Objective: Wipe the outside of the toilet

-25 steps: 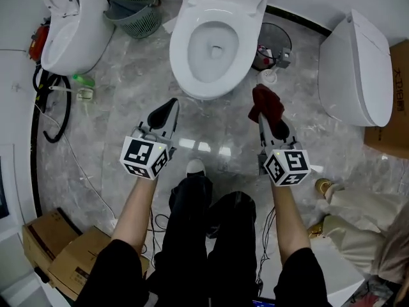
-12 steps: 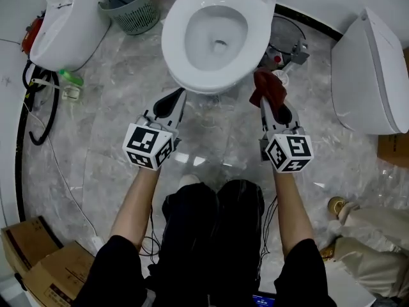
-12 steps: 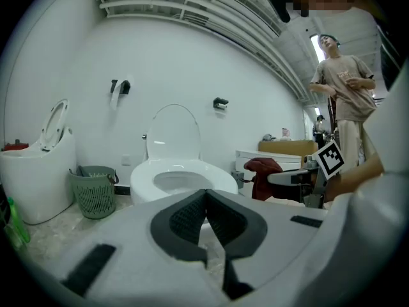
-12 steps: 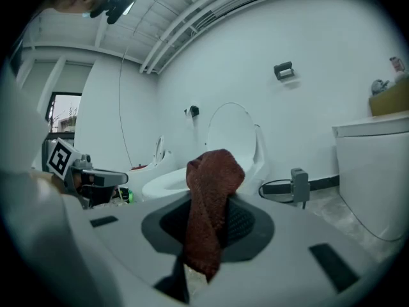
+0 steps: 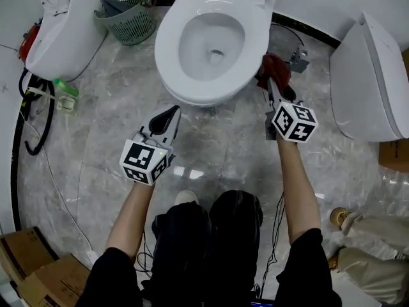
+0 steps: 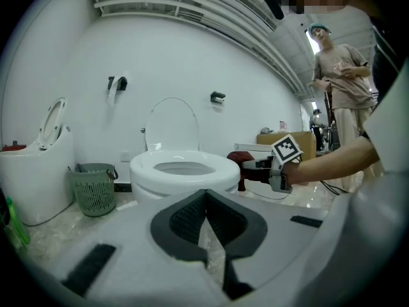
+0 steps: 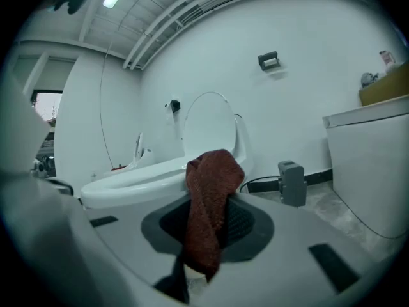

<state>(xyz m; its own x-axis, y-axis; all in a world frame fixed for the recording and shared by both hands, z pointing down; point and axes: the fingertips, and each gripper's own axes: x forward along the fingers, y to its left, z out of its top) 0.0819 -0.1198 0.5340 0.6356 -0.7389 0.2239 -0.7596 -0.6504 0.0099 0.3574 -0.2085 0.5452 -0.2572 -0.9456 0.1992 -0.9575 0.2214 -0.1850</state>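
The white toilet stands at the top middle of the head view with its seat down and lid up; it also shows as a toilet in the left gripper view and a toilet in the right one. My right gripper is shut on a dark red cloth, held against the bowl's right side. The cloth hangs between the jaws. My left gripper is shut and empty, just in front of the bowl and apart from it; its jaws meet.
A green basket stands left of the toilet. A second toilet is at far left, a third toilet at right. A grey box with cable lies behind the cloth. Cables run along the left floor. A person stands nearby.
My right gripper has moved forward with the cloth up to the bowl's right side. The left gripper has drawn back slightly from the bowl's front.
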